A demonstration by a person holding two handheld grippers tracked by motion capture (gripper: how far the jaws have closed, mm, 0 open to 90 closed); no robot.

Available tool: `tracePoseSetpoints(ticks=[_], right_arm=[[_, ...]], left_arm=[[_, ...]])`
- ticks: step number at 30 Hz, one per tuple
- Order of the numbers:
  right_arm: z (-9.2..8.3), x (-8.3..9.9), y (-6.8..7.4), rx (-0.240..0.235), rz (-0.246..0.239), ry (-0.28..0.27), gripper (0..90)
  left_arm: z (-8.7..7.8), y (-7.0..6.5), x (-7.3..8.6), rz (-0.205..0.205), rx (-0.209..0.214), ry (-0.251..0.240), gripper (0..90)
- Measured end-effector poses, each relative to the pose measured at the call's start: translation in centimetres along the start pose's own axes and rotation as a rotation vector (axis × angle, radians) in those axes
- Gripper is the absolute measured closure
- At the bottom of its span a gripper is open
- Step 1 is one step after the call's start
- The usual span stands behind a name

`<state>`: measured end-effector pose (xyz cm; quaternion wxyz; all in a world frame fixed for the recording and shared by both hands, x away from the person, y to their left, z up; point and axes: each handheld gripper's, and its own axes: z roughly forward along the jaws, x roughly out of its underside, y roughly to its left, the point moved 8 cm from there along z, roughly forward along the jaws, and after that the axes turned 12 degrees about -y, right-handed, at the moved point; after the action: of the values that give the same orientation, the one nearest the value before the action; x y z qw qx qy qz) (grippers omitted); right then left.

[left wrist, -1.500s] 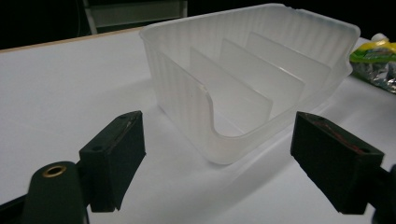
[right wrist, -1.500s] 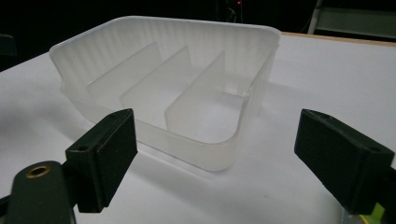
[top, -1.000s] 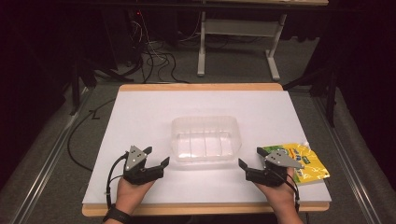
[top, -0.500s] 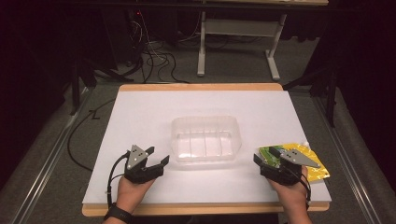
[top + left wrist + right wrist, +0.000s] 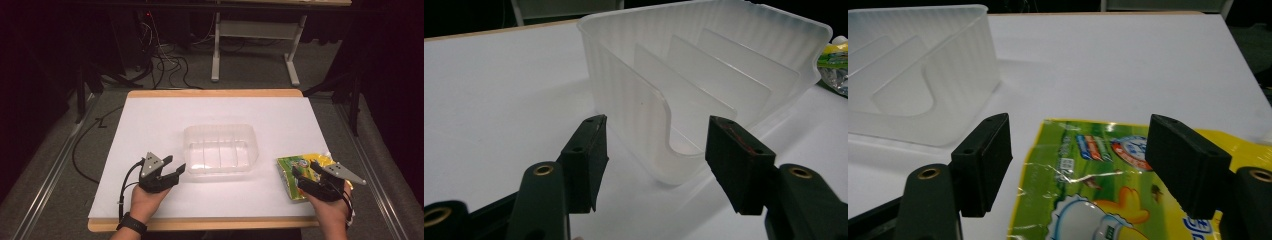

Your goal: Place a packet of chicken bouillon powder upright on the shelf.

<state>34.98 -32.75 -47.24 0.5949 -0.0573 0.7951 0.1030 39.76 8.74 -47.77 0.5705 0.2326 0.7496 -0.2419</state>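
The right tool [image 5: 301,176] sits low over the near end of the snack packet [image 5: 295,172], at the right side of the white tabletop [image 5: 150,120]. In the right gripper view the packet [image 5: 1088,185] lies flat between and just beyond the two jaws, which stand wide on either side of it, neither pad touching the foil. Those jaws have just been opening a little after closing in part, and nothing is gripped. The packet runs away from the right hand toward the far side of the tabletop, its long axis roughly in line with the tool, its far short edge pointing at the far edge, tilted slightly toward the container. So the packet is straight ahead and below the right tool, and the right hand is by far the nearer one.

Over on the left, the left tool [image 5: 176,170] faces the near left corner of the clear plastic container [image 5: 220,147], which stands upright mid-tabletop with its long side across the tabletop. In the left gripper view the container's corner wall [image 5: 644,125] sits just ahead of the half-open jaws; they have just been closing, and the pads are not on the plastic yet. Container and packet lie near each other but apart. My read: the right tool needs to pinch the packet's near edge while the left steadies the container.
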Motion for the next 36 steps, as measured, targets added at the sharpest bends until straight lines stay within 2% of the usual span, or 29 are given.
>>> tracePoseSetpoints(ticks=[4, 5, 7, 9, 14, 18, 20, 22, 27, 31, 32, 33, 35, 36], right_arm=[[-0.6, 0.3, -1.1, 0.028, 0.009, 0.006, 28.2], [-0.9, 0.5, -1.7, 0.047, 0.014, 0.009, 28.3], [-1.1, 0.6, -1.9, 0.052, 0.020, 0.010, 28.2], [-1.6, 0.8, -2.9, 0.076, 0.030, 0.008, 28.3], [-2.3, 1.1, -4.1, 0.106, 0.051, 0.009, 28.8], [-3.0, 1.4, -5.2, 0.128, 0.061, 0.005, 29.1], [-3.4, 1.7, -6.0, 0.149, 0.078, 0.011, 29.2], [-3.5, 1.8, -6.2, 0.156, 0.079, 0.012, 29.2], [-4.1, 2.2, -7.6, 0.190, 0.103, 0.017, 29.1], [-4.5, 2.5, -8.5, 0.218, 0.113, 0.022, 28.8], [-4.7, 2.5, -9.0, 0.231, 0.123, 0.014, 28.5], [-4.7, 2.5, -9.0, 0.231, 0.123, 0.014, 28.5], [-5.0, 2.8, -9.9, 0.256, 0.139, 0.017, 27.9], [-5.0, 2.8, -9.9, 0.256, 0.139, 0.017, 27.9]], left_arm=[[0.7, -0.4, 0.0, 0.010, 0.017, 0.006, 44.8], [0.8, -0.5, 0.0, 0.011, 0.022, 0.007, 48.4], [1.1, -0.6, -0.1, 0.021, 0.022, 0.006, 49.6], [1.5, -0.6, -0.3, 0.038, 0.004, 0.000, 56.2], [1.9, -0.3, -0.4, 0.018, -0.016, -0.011, 65.9], [2.2, -0.3, -0.4, 0.024, -0.019, -0.007, 73.3], [2.4, -0.4, -0.3, 0.038, -0.024, -0.003, 74.7], [2.6, -0.4, -0.3, 0.030, -0.021, -0.005, 76.0], [3.1, -0.6, -0.4, 0.051, -0.019, -0.002, 76.0], [3.2, -0.7, -0.4, 0.046, -0.005, 0.000, 74.4], [3.2, -0.7, -0.4, 0.043, -0.001, 0.001, 67.8], [3.1, -0.7, -0.5, 0.039, 0.004, -0.002, 67.8], [2.7, -0.7, -0.7, 0.036, 0.007, -0.008, 57.4], [2.5, -0.5, -0.8, 0.040, 0.001, -0.010, 57.4]])
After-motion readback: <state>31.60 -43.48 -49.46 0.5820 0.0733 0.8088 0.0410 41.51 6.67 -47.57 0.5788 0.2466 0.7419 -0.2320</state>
